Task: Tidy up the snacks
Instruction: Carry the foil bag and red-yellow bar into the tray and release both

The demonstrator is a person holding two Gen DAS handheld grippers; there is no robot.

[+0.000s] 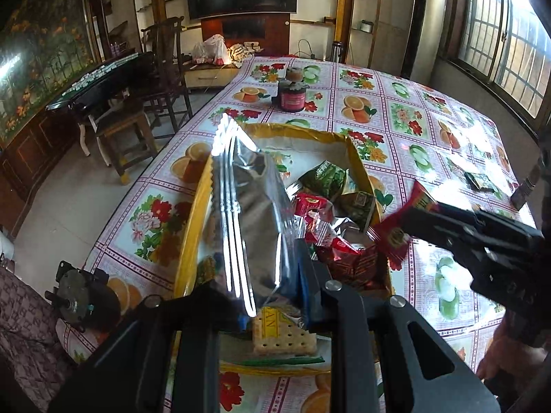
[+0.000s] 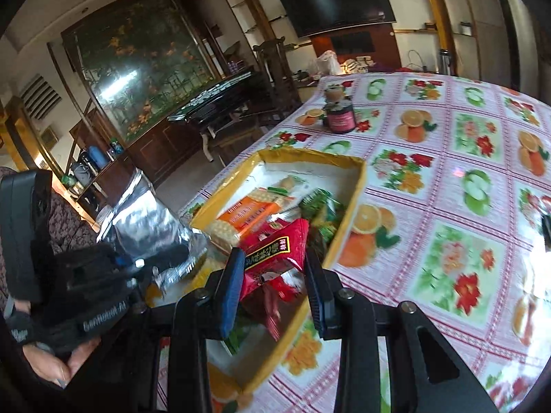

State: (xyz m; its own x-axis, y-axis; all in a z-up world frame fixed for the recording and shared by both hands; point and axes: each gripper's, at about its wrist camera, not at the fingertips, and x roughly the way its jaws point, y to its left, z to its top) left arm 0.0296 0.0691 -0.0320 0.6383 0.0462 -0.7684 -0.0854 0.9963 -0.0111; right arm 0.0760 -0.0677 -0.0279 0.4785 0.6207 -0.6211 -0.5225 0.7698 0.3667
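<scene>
A yellow-rimmed box [image 1: 358,158] [image 2: 360,186] on the flowered tablecloth holds green packets [image 1: 323,175], red packets [image 1: 344,258] and cracker packs [image 2: 248,216]. My left gripper [image 1: 265,296] is shut on the lower end of a big silver foil bag [image 1: 248,206], which stands up over the box's left side. In the right wrist view that gripper [image 2: 89,292] and the foil bag [image 2: 151,220] sit at the left. My right gripper [image 2: 273,289] is shut on a red snack packet [image 2: 275,251] above the box's near end. The left wrist view shows it [image 1: 465,237] coming in from the right with the red packet [image 1: 399,227].
A dark red jar [image 1: 291,94] [image 2: 339,117] with a small cup on top stands farther back on the table. A loose green packet [image 1: 478,180] lies on the cloth to the right. A stool and chair [image 1: 127,130] stand off the table's left edge. A hand [image 2: 69,361] grips the left tool.
</scene>
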